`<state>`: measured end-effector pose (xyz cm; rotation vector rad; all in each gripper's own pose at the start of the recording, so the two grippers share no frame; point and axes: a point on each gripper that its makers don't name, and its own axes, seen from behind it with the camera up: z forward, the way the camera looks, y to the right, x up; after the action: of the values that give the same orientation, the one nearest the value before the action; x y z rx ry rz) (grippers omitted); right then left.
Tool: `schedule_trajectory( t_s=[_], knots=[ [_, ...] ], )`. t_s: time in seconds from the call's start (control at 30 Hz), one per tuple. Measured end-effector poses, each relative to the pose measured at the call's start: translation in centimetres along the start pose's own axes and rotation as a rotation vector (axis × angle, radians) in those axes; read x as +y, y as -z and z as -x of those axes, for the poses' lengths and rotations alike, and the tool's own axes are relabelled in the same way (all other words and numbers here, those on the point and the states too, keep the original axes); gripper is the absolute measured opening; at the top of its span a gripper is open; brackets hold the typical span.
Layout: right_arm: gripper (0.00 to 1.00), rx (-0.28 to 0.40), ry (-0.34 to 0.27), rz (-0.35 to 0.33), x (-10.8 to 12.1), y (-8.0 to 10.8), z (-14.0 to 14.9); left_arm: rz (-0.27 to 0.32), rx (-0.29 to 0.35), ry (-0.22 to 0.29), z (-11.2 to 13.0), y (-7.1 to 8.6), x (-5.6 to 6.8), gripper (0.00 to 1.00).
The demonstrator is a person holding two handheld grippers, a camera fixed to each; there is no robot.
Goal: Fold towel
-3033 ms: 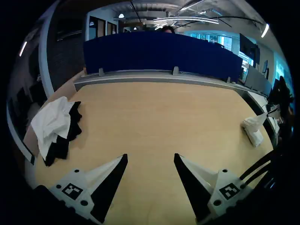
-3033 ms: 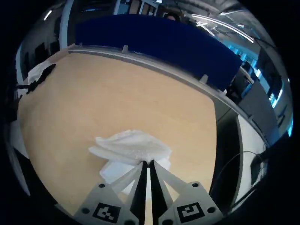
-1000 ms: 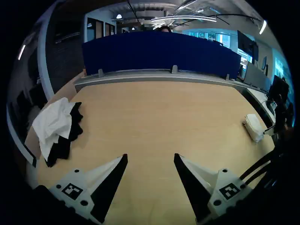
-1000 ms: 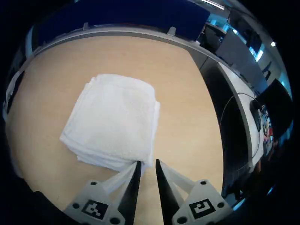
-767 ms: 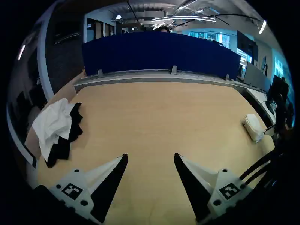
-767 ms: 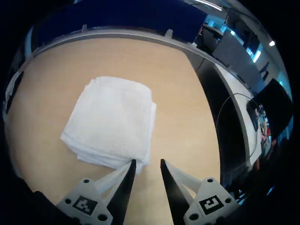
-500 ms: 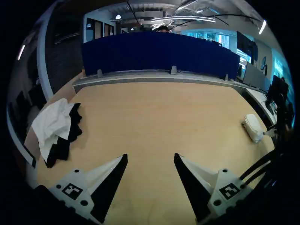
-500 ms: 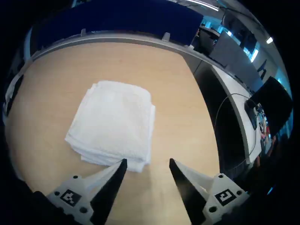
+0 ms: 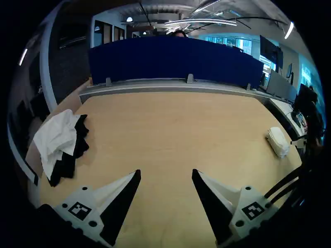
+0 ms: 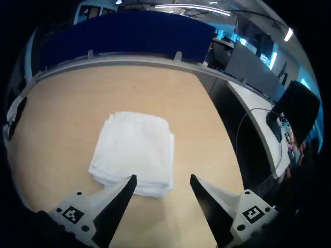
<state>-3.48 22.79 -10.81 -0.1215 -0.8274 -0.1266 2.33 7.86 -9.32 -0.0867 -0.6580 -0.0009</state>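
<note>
Progress: the towel (image 10: 134,153) lies on the desk (image 10: 62,115) as a flat, squared stack of layers. Folding looks done, and at most some tidying is left, I judge.
Right gripper (image 10: 162,182): fingers spread wide, gripping nothing. The towel's near edge sits just ahead of the tips, towards the left finger; whether that tip grazes it I cannot tell.
Left gripper (image 9: 165,173): fingers wide apart over bare desk, holding nothing. The towel lies far off beyond its right finger.
Farther: a white-and-black cloth heap (image 9: 60,142) well beyond the left finger — then the blue divider (image 9: 173,58).

No words, numbers, labels or brand names can be read in either view.
</note>
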Motion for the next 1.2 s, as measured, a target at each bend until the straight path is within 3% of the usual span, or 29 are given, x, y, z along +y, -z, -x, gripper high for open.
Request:
schedule_trajectory(
  t_s=[0.27,0.57,0.87,1.2],
  knots=[
    [1.0,0.239,-0.13,-0.007,-1.8,2.3,-6.1,0.012,0.015,0.005,-0.4,-0.2,0.1,0.92],
    [1.0,0.413,-0.222,-0.022,-3.5,4.1,-10.7,0.025,0.055,0.013,-1.4,-0.5,0.2,0.92],
    [1.0,0.542,-0.199,-0.019,-5.6,6.4,-14.3,0.032,0.119,0.028,-3.1,-0.6,0.0,0.92],
    [1.0,0.637,-0.161,-0.029,-8.0,8.4,-17.4,0.027,0.293,0.067,-7.7,0.0,-1.2,0.92]
  ],
)
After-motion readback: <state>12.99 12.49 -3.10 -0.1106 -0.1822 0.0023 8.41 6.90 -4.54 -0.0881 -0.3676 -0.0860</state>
